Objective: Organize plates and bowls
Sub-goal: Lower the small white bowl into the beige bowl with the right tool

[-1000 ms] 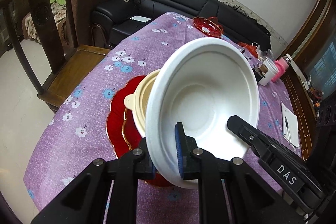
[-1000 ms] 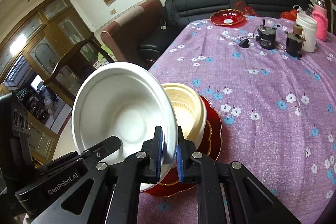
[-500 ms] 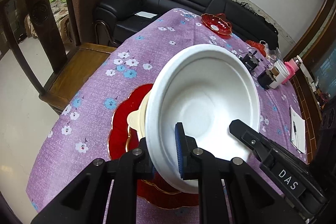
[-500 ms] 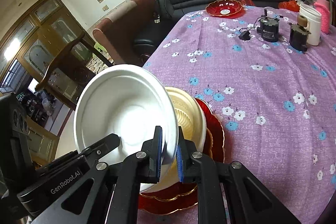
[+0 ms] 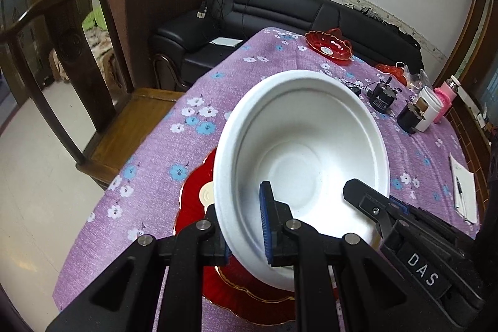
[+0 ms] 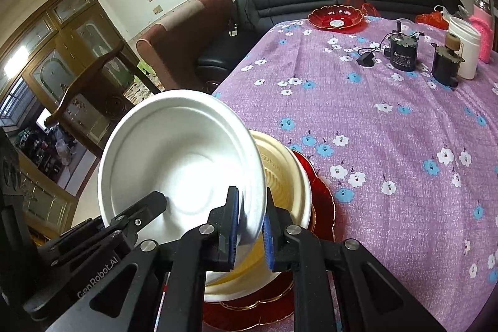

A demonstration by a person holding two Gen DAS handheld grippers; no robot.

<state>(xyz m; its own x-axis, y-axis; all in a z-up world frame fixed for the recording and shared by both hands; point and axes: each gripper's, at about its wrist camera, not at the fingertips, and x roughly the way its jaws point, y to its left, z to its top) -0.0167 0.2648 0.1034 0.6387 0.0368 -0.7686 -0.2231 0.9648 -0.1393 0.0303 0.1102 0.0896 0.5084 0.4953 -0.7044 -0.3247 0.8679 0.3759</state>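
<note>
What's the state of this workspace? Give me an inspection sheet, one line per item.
Surface: table under a purple floral cloth.
Job's things: white bowl held tilted above a cream bowl, which sits on a red plate; a second red dish at the far end.
Clutter: two black motors, white jar, pink bottle, notepad with pen.
Grippers: left gripper and right gripper each have jaws shut on the white bowl's rim.
Cables: thin wire and plug beside the motors.
Surroundings: black sofa, wooden chair.
</note>
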